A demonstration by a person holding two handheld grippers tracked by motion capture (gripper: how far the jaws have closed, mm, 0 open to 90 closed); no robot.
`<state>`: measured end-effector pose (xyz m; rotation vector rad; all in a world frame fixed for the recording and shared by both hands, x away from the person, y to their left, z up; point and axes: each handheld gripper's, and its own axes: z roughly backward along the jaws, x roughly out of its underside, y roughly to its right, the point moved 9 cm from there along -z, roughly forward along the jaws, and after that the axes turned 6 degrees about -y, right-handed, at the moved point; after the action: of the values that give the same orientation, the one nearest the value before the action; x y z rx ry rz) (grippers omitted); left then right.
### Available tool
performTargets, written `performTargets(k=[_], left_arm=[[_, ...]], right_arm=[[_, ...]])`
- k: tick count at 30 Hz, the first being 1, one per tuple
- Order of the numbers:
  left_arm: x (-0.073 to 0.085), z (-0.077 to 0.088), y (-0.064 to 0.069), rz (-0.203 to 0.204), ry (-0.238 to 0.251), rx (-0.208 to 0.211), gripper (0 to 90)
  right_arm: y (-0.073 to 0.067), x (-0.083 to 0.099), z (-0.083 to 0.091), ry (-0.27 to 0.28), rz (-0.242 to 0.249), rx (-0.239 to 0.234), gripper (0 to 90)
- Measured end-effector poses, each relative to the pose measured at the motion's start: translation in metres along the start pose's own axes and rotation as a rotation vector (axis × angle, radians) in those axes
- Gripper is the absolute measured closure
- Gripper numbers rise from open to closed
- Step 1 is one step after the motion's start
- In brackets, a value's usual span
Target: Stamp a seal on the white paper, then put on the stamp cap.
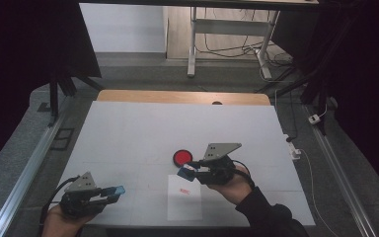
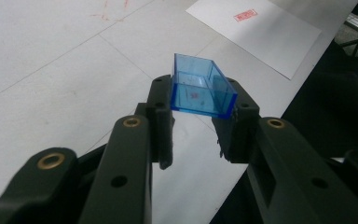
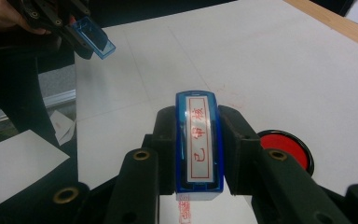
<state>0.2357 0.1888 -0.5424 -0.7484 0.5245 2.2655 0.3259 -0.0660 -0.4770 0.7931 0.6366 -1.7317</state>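
A white-covered table [image 1: 128, 133] with a wooden far edge stands in a dim room, a desk frame and loose cables on the floor behind it. The right gripper [image 3: 198, 154] is clamped on a blue rectangular plastic stamp [image 3: 199, 140] with a white label of red characters, held just above the table near the sheet of white paper [image 1: 184, 202], which carries one red imprint [image 1: 183, 191]. A round red ink pad in a black case [image 1: 182, 157] lies just beside that gripper. The left gripper [image 2: 196, 109], well apart at the near left corner, pinches the stamp's clear blue plastic cap [image 2: 200, 88] clear of the table.

The stamping looks done, so recapping seems to be the step in hand: the next move calls for bringing cap and stamp together, mouth squarely over the inked face. That face is hidden under the stamp, and the imprint's characters are too small to read.
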Motion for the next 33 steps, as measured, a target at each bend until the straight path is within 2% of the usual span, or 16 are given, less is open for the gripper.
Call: performTargets(k=[14, 17, 22, 28, 33], left_arm=[[-0.002, 0.001, -0.002, 0.017, 0.014, 0.013, 68.6], [-0.005, 0.001, 0.0, 0.026, 0.018, 0.031, 68.6], [-0.011, -0.001, 0.002, 0.018, 0.018, 0.053, 68.6], [-0.023, -0.003, 0.008, -0.006, 0.029, 0.092, 68.6], [-0.034, -0.007, 0.014, -0.071, 0.04, 0.117, 68.7]], right_arm=[[0.002, -0.002, 0.005, 0.006, 0.002, -0.002, 69.6], [0.002, -0.003, 0.006, 0.011, 0.005, -0.003, 69.7], [0.002, -0.005, 0.008, 0.02, 0.0, -0.008, 69.7], [0.002, -0.008, 0.011, 0.039, -0.011, -0.011, 69.7], [0.002, -0.009, 0.011, 0.038, -0.01, -0.014, 69.7]])
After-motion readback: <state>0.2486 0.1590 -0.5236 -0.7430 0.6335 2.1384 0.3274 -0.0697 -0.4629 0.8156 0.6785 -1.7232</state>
